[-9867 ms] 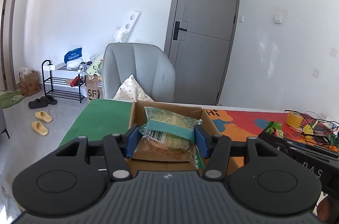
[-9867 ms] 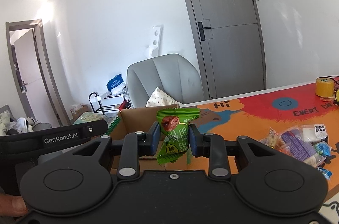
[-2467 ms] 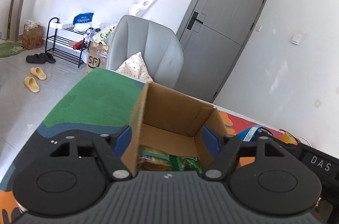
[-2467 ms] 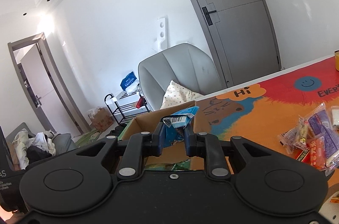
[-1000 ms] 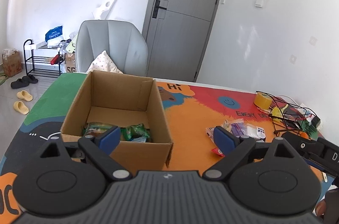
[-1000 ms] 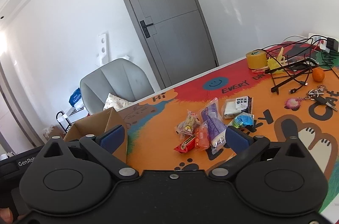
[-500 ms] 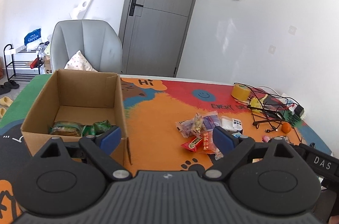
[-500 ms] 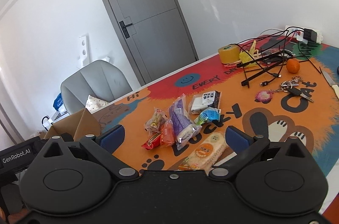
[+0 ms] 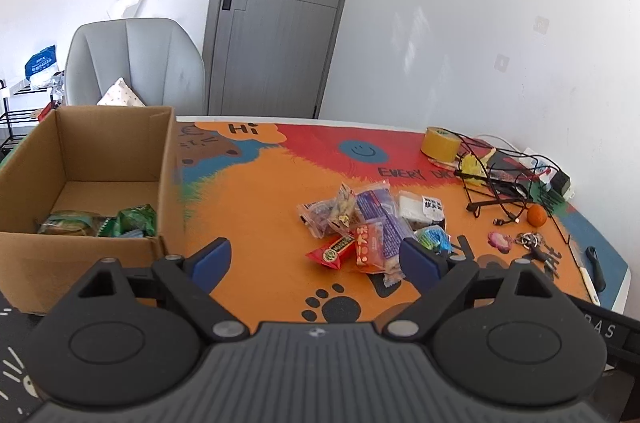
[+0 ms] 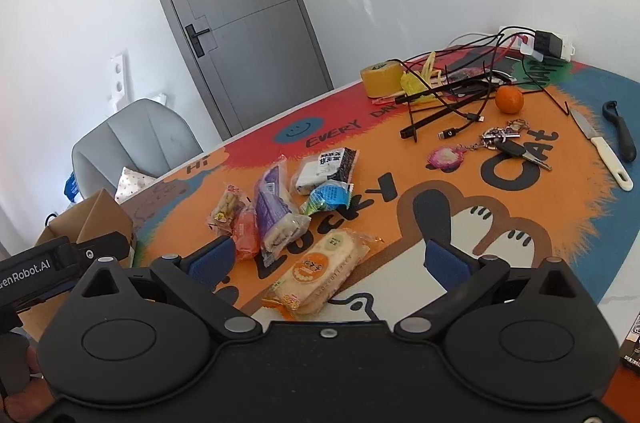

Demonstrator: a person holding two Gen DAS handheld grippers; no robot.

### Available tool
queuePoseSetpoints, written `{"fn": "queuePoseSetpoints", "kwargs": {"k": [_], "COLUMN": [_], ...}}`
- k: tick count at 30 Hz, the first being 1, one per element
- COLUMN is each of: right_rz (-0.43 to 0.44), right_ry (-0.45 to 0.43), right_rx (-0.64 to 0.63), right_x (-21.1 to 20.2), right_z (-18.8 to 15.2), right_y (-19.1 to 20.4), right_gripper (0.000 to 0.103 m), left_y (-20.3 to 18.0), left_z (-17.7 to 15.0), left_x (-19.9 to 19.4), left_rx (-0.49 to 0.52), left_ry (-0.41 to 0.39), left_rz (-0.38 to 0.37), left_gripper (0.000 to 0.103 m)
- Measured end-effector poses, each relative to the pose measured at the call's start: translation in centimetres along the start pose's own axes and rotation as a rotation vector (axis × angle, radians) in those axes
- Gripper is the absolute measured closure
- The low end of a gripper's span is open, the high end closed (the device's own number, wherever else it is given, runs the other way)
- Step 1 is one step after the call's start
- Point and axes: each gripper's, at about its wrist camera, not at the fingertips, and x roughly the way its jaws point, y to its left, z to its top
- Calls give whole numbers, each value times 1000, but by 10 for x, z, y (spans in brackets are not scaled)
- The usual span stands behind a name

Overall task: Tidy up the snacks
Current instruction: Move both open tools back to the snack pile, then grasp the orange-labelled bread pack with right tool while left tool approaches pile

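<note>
Snacks still loose on the bench (image 9: 280, 183) lay in one cluster to the right of the cardboard box (image 9: 80, 159), which stood at the far left and already held two or three packets (image 9: 96, 223); I could not count those surely. Seven loose packets showed in the right wrist view. The nearest, a pale rice-cracker pack (image 10: 320, 269), lay straight ahead of the right hand-held gripper (image 10: 326, 257), between its widely spread jaws but untouched, its long axis slanting from near left to far right. Beyond it lay the purple wrapper (image 10: 274, 211), long axis running near to far. The left hand-held gripper (image 9: 316, 259) hung empty, its jaws wide yet closing slightly, with nothing between the pads; the cluster lay ahead and slightly right of it, a red bar (image 9: 334, 251) nearest. The right hand seemed better placed for the cracker pack. At far right were one tape roll (image 10: 380, 77) and one orange (image 10: 509, 100).
</note>
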Motion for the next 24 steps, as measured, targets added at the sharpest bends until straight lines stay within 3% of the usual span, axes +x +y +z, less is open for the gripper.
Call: {"fn": "queuePoseSetpoints", "kwargs": {"k": [6, 15, 21, 24], "right_rz": [10, 21, 41, 40], "right_ry": [50, 73, 107, 108], "right_rx": [23, 41, 30, 18], "right_x": [20, 52, 72, 76], "right_z": [-7, -6, -8, -9], "right_y": [-4, 4, 11, 10], "right_gripper": [4, 20, 38, 51], "left_y": [-6, -1, -2, -6], "left_z": [-8, -12, -10, -10], "left_x": [17, 43, 58, 66], "left_rx": [4, -14, -19, -16], "left_ry": [25, 53, 64, 71], "left_rz": [-16, -7, 8, 8], "left_gripper": [19, 27, 30, 34]}}
